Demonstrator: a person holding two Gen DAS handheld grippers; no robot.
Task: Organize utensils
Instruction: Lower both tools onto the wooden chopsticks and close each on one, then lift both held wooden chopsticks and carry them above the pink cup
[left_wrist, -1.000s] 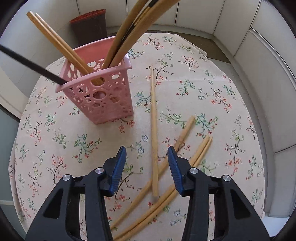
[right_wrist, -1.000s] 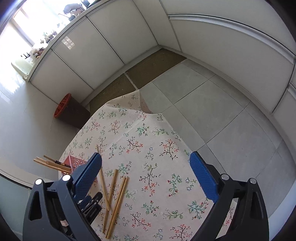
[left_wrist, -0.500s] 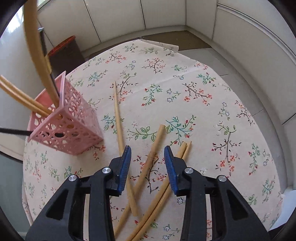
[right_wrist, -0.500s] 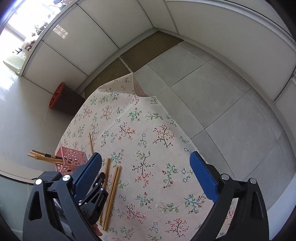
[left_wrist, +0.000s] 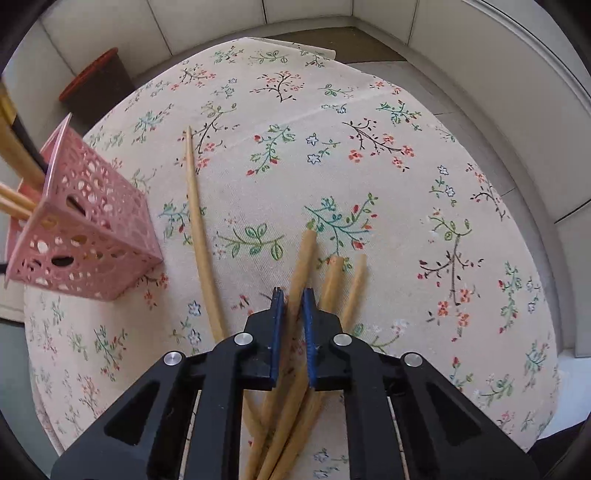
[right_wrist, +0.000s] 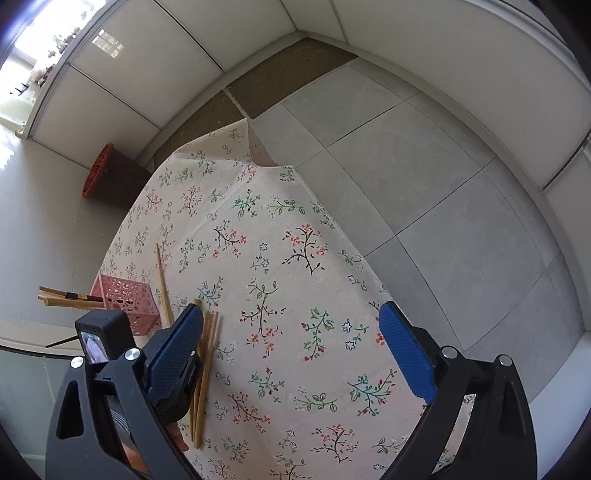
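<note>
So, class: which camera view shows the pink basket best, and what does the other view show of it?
The left wrist view: the pink basket sits large at the left, its cut-out walls clear, though its left side is cropped. The right wrist view shows the whole basket, but small and distant, with chopsticks sticking out of it.

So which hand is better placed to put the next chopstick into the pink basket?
Left. Its tool has just closed on a chopstick near the pink basket. The right tool hangs open over bare cloth.
</note>
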